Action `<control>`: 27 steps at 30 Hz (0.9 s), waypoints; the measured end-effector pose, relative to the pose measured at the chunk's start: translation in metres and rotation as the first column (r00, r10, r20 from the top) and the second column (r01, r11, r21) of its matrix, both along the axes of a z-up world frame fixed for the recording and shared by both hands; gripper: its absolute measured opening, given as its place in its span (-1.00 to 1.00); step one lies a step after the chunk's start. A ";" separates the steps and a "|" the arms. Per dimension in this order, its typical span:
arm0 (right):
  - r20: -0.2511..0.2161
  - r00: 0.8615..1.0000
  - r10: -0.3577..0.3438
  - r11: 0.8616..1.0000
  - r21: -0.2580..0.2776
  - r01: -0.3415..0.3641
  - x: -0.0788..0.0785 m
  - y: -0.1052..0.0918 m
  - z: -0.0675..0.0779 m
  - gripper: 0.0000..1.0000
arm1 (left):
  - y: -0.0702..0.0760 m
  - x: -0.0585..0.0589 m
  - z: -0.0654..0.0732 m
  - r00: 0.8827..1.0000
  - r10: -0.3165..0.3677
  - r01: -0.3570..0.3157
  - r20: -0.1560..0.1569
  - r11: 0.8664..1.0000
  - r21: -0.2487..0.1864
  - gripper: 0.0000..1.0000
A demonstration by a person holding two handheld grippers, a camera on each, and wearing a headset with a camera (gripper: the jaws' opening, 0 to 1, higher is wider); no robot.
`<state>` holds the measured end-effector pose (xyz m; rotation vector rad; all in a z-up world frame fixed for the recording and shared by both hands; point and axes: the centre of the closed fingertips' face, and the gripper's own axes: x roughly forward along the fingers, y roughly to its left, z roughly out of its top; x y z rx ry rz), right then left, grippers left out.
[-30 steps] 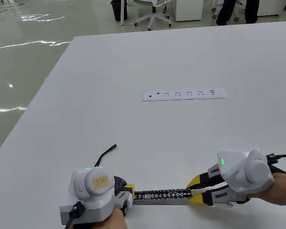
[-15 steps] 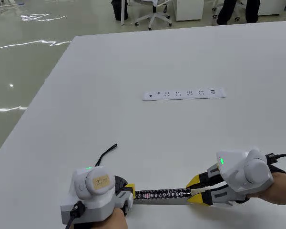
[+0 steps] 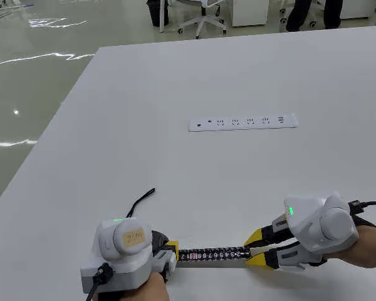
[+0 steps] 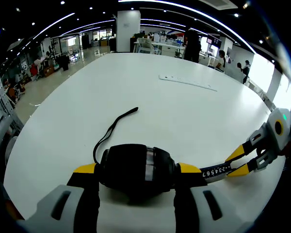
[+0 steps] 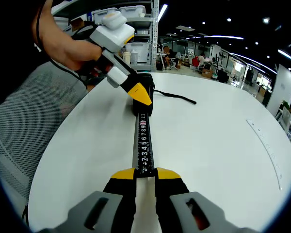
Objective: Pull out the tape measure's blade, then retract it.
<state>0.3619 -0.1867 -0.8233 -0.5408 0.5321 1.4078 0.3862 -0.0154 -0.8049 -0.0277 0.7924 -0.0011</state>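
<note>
Off to the left, the white counter (image 3: pixel 175 94) ends in a long slanted edge with glossy floor (image 3: pixel 25 94) beyond it. Near the front of the counter, the left tongs (image 3: pixel 166 254) are clamped on the black case of the tape measure (image 4: pixel 136 165), one yellow tip on each side. A thin black strap (image 3: pixel 140 202) trails from the case toward the far side and lies loose on the surface. From the case the blade (image 3: pixel 213 255) runs flat along the counter to the right, numbers up, a short stretch of it out. Farther back, well apart from it, a white power strip (image 3: pixel 243 121) lies flat, with bare counter all round it. At the right, the right tongs (image 3: pixel 252 249) are pinched shut on the blade's end, and bare counter stretches away beyond them to the far edge.
</note>
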 end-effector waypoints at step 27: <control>0.002 1.000 0.007 1.000 0.006 -0.007 0.000 0.006 0.000 -0.73 | 0.000 -0.001 0.000 1.000 0.000 0.000 -0.007 1.000 -0.003 0.15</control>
